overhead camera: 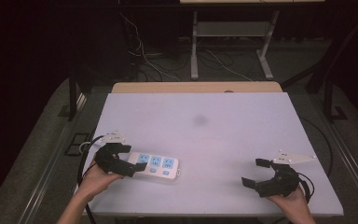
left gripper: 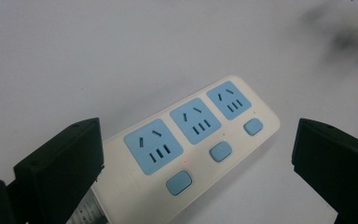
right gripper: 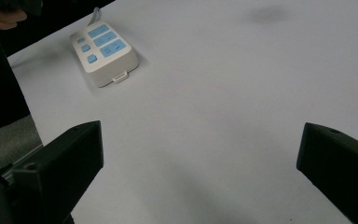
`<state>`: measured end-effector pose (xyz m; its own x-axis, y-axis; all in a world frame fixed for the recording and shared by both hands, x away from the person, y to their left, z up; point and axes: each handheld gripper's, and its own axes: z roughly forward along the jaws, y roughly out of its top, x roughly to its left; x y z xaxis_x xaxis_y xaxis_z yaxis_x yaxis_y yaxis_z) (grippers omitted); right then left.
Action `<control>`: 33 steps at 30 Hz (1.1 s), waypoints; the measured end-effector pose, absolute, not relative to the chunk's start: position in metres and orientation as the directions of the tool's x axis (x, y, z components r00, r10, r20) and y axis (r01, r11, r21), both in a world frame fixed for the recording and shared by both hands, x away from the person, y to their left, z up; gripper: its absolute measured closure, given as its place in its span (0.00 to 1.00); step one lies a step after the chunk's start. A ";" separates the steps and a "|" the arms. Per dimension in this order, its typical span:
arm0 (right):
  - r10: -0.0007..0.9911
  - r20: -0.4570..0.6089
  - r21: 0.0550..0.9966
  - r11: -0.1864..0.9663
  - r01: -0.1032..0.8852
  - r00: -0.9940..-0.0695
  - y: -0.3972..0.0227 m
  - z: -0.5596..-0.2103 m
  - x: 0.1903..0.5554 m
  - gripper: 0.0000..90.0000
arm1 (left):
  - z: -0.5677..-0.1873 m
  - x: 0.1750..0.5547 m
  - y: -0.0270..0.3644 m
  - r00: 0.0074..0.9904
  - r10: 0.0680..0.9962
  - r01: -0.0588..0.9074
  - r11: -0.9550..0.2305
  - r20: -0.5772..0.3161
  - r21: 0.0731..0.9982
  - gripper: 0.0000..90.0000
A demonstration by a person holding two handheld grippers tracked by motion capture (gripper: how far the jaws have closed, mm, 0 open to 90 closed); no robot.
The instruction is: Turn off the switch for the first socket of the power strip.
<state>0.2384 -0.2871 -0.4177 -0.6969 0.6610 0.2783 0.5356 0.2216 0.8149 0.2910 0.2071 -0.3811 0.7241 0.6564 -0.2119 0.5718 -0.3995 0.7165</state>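
Left hand-held gripper [overhead camera: 129, 159]: jaws wide, gripping nothing, straddling the power strip's near end
Power strip [overhead camera: 156, 166]: on the counter [overhead camera: 214, 121], long axis running rightward from it
Right hand-held gripper [overhead camera: 254, 173]: agape, empty, well apart

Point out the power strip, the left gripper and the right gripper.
power strip [left gripper: 186, 140]: left gripper view, white top face.
left gripper [overhead camera: 131, 158]: high view, between its jaw tips.
right gripper [overhead camera: 254, 172]: high view, between its jaw tips.

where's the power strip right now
In the high view the power strip lies flat on the white table, near its front left, with its left end between the open left tongs. The right tongs are far off at the front right.
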 end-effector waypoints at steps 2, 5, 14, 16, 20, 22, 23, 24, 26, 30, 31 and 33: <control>0.661 0.278 0.815 0.221 0.536 -0.697 -0.287 -0.418 0.238 0.00 | -0.382 0.292 0.205 0.730 0.653 0.571 -0.423 -0.200 0.704 0.01; 0.661 0.278 0.815 0.222 0.536 -0.697 -0.287 -0.418 0.238 0.00 | -0.383 0.294 0.203 0.741 0.645 0.569 -0.454 -0.188 0.686 0.02; 0.661 0.278 0.813 0.223 0.537 -0.697 -0.287 -0.418 0.238 0.00 | -0.377 0.300 0.203 0.756 0.631 0.565 -0.493 -0.175 0.662 0.14; 0.662 0.278 0.814 0.223 0.536 -0.696 -0.287 -0.418 0.238 0.00 | -0.375 0.301 0.203 0.759 0.628 0.562 -0.499 -0.172 0.659 0.17; 0.662 0.277 0.814 0.224 0.537 -0.696 -0.287 -0.418 0.238 0.00 | -0.372 0.302 0.204 0.768 0.621 0.552 -0.517 -0.157 0.654 0.32; 0.662 0.277 0.813 0.225 0.537 -0.697 -0.287 -0.418 0.238 0.00 | -0.372 0.303 0.204 0.776 0.612 0.546 -0.533 -0.150 0.646 0.44; 0.662 0.277 0.813 0.225 0.537 -0.696 -0.287 -0.418 0.238 0.00 | -0.372 0.303 0.203 0.778 0.611 0.545 -0.540 -0.147 0.641 0.49; 0.662 0.277 0.813 0.225 0.537 -0.697 -0.287 -0.418 0.238 0.00 | -0.372 0.303 0.203 0.780 0.608 0.544 -0.546 -0.145 0.637 0.52; 0.662 0.278 0.813 0.224 0.537 -0.696 -0.287 -0.418 0.238 0.00 | -0.372 0.303 0.203 0.784 0.605 0.542 -0.558 -0.140 0.628 0.56; 0.662 0.276 0.813 0.226 0.537 -0.697 -0.287 -0.418 0.238 0.00 | -0.374 0.304 0.202 0.790 0.596 0.542 -0.574 -0.141 0.613 0.71; 0.662 0.276 0.813 0.227 0.536 -0.697 -0.287 -0.418 0.238 0.00 | -0.374 0.305 0.202 0.792 0.594 0.544 -0.578 -0.144 0.608 0.75; 0.662 0.275 0.813 0.227 0.537 -0.697 -0.287 -0.418 0.238 0.00 | -0.375 0.306 0.201 0.798 0.585 0.543 -0.592 -0.146 0.596 0.90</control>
<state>0.2379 -0.2866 -0.4180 -0.6974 0.6616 0.2755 0.5367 0.2274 0.8126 0.3056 0.2014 -0.3750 0.7978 0.5851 -0.1456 0.5427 -0.5916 0.5962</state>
